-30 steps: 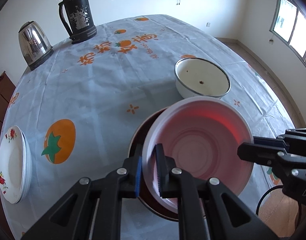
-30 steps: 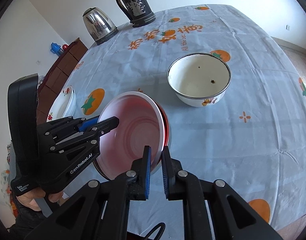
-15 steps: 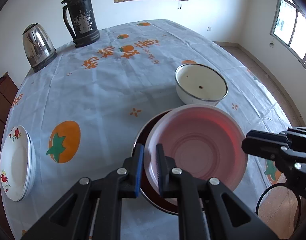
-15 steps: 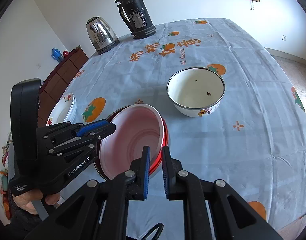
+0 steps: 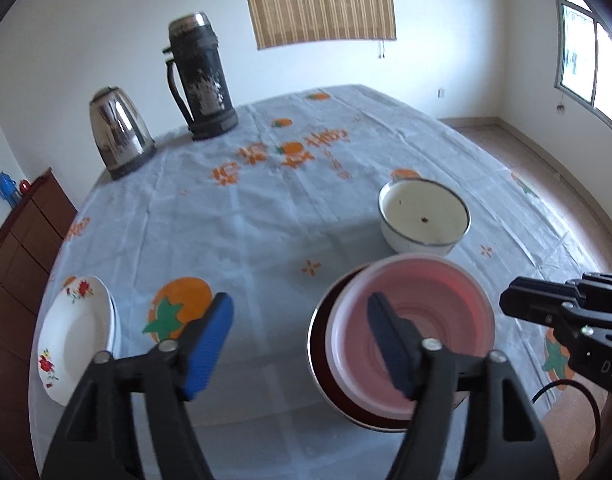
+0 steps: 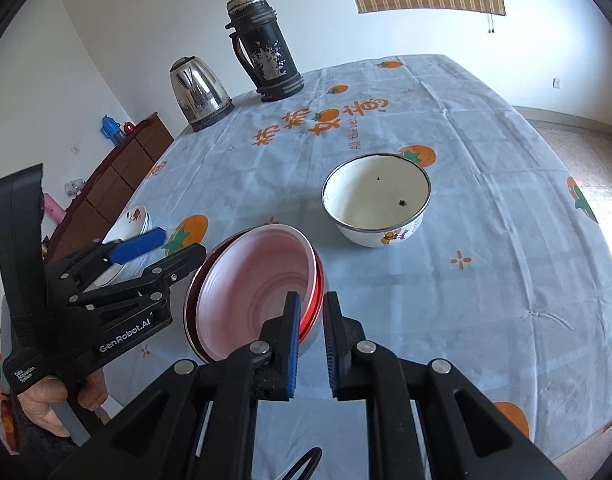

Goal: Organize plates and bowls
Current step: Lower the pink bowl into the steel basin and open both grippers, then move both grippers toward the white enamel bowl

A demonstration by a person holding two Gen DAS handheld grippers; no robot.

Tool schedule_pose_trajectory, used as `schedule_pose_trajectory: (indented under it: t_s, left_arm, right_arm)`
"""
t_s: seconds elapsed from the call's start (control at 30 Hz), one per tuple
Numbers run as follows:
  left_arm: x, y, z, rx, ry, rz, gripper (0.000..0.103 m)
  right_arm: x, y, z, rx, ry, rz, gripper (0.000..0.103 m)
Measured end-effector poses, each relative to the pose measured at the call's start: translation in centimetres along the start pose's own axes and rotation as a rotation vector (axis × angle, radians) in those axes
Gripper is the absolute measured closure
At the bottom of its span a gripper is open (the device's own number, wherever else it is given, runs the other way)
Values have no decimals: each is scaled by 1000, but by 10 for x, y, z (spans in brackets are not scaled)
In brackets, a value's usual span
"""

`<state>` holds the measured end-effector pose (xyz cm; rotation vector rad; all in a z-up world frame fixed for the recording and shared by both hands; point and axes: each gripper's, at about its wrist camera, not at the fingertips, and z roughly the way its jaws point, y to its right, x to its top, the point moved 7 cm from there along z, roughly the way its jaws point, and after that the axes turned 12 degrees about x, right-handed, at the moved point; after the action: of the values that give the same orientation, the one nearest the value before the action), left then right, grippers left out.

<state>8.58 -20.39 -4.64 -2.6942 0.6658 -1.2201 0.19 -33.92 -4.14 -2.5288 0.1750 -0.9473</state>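
Note:
A pink bowl (image 5: 426, 320) (image 6: 257, 272) sits nested in a dark red bowl (image 5: 320, 344) (image 6: 317, 296) near the table's front edge. My left gripper (image 5: 301, 340) (image 6: 171, 248) hovers just above and left of it. Its jaws are opening wide, and the pads touch nothing, though the pink rim lies between them in view. My right gripper (image 6: 310, 336) (image 5: 506, 302) stays shut and empty beside the bowls' right rim. A white enamel bowl (image 5: 424, 216) (image 6: 376, 200) stands alone behind them. White flowered plates (image 5: 77, 328) (image 6: 133, 216) are stacked at the left edge.
A steel kettle (image 5: 119, 136) and a tall black thermos (image 5: 199, 80) stand at the far left of the table. A brown dresser (image 5: 21, 232) is beyond the left edge. The orange-printed tablecloth (image 5: 265, 208) covers the table, with floor past the right edge.
My left gripper let go of the pink bowl's rim, opened wide and rose back. The pink bowl now rests level in the red bowl. The right gripper stayed shut.

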Motion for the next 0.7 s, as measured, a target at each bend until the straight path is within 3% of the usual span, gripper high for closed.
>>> schedule_pose_trajectory:
  t_s: [0.1,0.23,0.27,0.33,0.4,0.7]
  left_arm:
    - [3,-3,-4,-8,23,-24,29]
    - [2,-3,-9,2,56,-36,16]
    - [2,-1,-10,5,72,-32,13]
    - [3,-1,-12,21,92,-33,10]
    - [3,-3,-12,33,101,-38,9]
    - [1,-6,-4,30,84,-77,8]
  right_arm:
    - [0,1,-3,-45,27,-24,90]
    - [-3,10,-10,-82,95,-6,88]
    - [-3,13,-10,-72,102,7,85]
    - [-6,18,-10,-47,116,36,65]
    - [-8,24,-11,-41,131,53,59]
    - [-12,35,-15,-86,156,59,59]
